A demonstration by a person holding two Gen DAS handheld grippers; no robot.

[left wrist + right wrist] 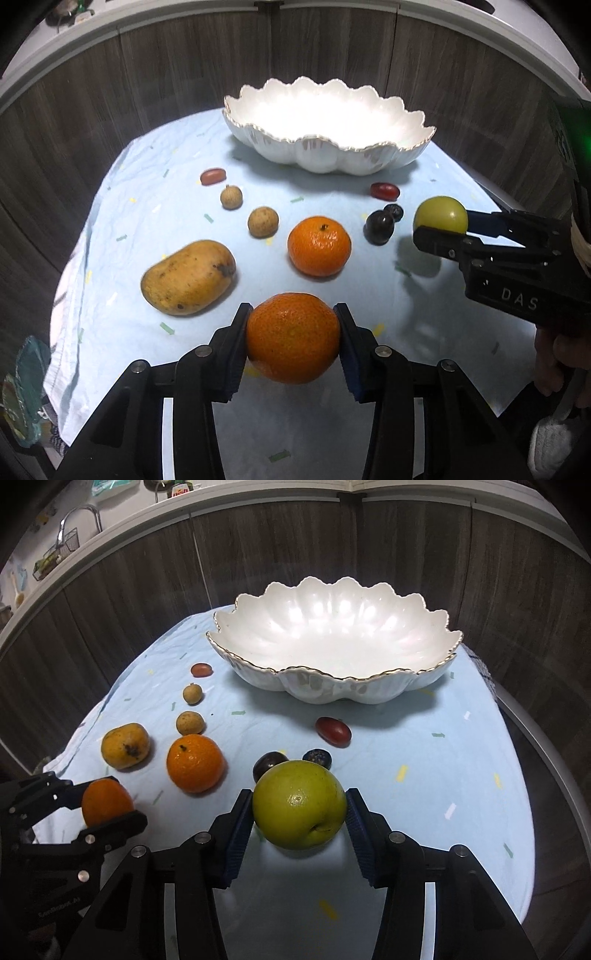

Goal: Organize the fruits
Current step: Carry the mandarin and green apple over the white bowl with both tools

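Left gripper [292, 334] clamps glossy, dimpled orange [292, 338].

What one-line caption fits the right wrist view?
Right gripper clamps a green apple above the blue cloth, facing an empty white scalloped bowl.

The left gripper [293, 334] is pointing steeply downward, its pads pressing both sides of a tangerine [293, 338]. The right gripper [300, 810] is tilting down likewise, clamping a green apple [300, 809]. A hand [561, 363] is gripping the right gripper's handle.
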